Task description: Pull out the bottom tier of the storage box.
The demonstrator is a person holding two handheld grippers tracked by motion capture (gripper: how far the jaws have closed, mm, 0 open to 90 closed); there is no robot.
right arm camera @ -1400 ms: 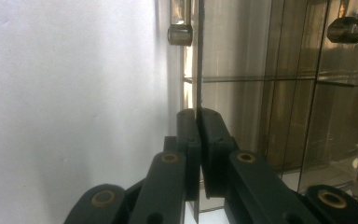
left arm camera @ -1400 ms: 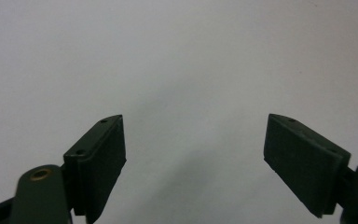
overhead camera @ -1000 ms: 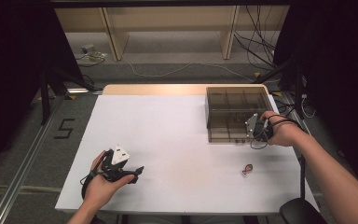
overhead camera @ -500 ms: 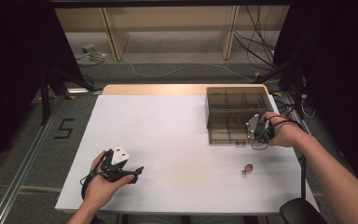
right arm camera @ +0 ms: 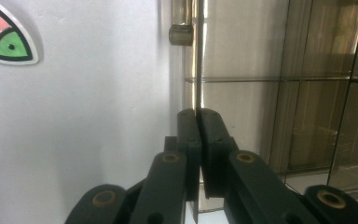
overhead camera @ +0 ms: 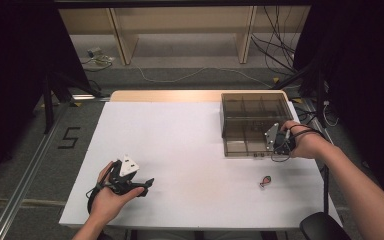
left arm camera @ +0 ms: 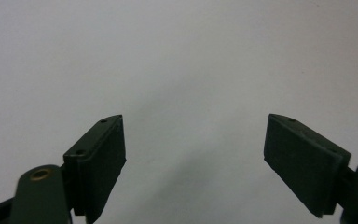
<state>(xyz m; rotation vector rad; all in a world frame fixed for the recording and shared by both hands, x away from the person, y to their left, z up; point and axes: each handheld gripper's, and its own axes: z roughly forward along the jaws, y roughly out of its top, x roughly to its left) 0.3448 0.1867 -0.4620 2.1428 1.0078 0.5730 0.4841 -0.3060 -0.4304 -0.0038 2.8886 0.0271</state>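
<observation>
A smoky brown see-through box (overhead camera: 252, 107) with several compartments stands at the table's right back. My right gripper (overhead camera: 272, 150) is at its near edge, jaws shut on the thin edge of the lid (right arm camera: 198, 70); in the right gripper view (right arm camera: 197, 114) the pane runs straight in between the pads. A small clasp (right arm camera: 182, 32) sits farther along that edge. My left gripper (overhead camera: 147, 184) rests in a hand at the front left of the white table (overhead camera: 190, 140). Its jaws (left arm camera: 193, 140) stand wide open over bare tabletop.
A small red and green piece (overhead camera: 265, 181) lies flat on the table in front of the box, also seen as the red and green piece (right arm camera: 7, 39) in the right gripper view. Cables (overhead camera: 280, 45) and shelving stand beyond the far edge.
</observation>
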